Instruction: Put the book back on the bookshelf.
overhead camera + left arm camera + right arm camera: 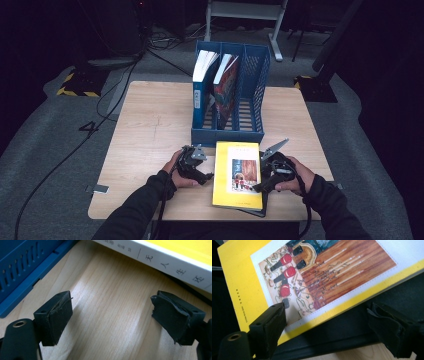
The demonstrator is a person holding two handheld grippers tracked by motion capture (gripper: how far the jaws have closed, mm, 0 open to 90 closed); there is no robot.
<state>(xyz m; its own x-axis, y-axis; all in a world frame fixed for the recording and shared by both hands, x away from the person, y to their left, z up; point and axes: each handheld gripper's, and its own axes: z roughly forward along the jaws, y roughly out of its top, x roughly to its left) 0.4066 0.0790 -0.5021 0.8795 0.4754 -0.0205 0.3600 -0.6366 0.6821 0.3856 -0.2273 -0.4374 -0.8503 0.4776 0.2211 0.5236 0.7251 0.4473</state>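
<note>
Yellow paperback book with a picture panel on its cover [237,175], lying flat near the front edge of the light wooden table [155,120], a bit right of the middle. Stacked on top of a flat black book or folder [255,211], with a sliver of that peeking out at the front right corner. Can't tell which of the two it is.

Left gripper [207,176] parked just beside the spine side, pads wide apart over bare wood, nothing between them. Looks like a stopper more than a grab, there to keep the yellow one from sliding off when pushed from the other side.

Right gripper [259,187] on the opposite long edge, fingers [268,327] also spread, one pad above the cover and the other out past the rim by the black thing underneath. Not pinching anything yet. Probably lined up that way to bite only the top book's edge and leave the lower one behind.

Beyond it, towards the far edge, blue plastic three-slot file rack [227,136], its front wall almost touching the yellow book's far end. Blue-spined book [202,85] upright in the left slot, red-covered book [226,85] leaning in the middle, right slot free. Pretty safe guess at where the yellow one is headed, hence the spot right in front.
</note>
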